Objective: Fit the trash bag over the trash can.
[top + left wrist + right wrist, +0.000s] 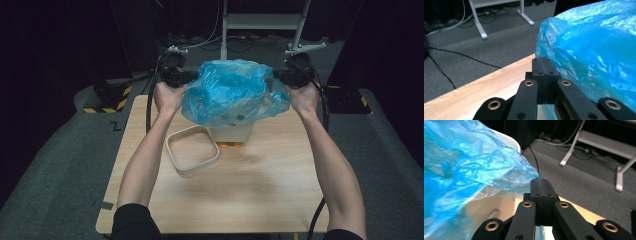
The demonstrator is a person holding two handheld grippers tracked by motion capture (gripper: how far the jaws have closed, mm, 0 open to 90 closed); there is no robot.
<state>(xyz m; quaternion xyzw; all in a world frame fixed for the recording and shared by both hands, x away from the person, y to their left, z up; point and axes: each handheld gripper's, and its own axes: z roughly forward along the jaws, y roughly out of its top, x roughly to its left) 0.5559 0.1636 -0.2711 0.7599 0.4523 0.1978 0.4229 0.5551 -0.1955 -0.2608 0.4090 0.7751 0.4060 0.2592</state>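
A crumpled blue plastic bag (pixel 232 92) hangs stretched between my two grippers, above a white bin (pixel 235 134) at the far middle of the table. My left gripper (pixel 187 77) is shut on the bag's left edge, and my right gripper (pixel 277 76) is shut on its right edge. In the left gripper view the jaws (pixel 544 62) are pressed together beside the bag (pixel 594 50), with a strip of blue film under them. The right gripper view shows its jaws (pixel 541 182) closed likewise, with the bag (pixel 461 165) spread over the bin's rim (pixel 511 141).
A white square ring (pixel 192 170) with rounded corners lies on the wooden table (pixel 250 195), just left and in front of the bin. Small orange parts (pixel 230 145) show at the bin's base. A white metal stand (pixel 260 22) and cables lie on the floor beyond.
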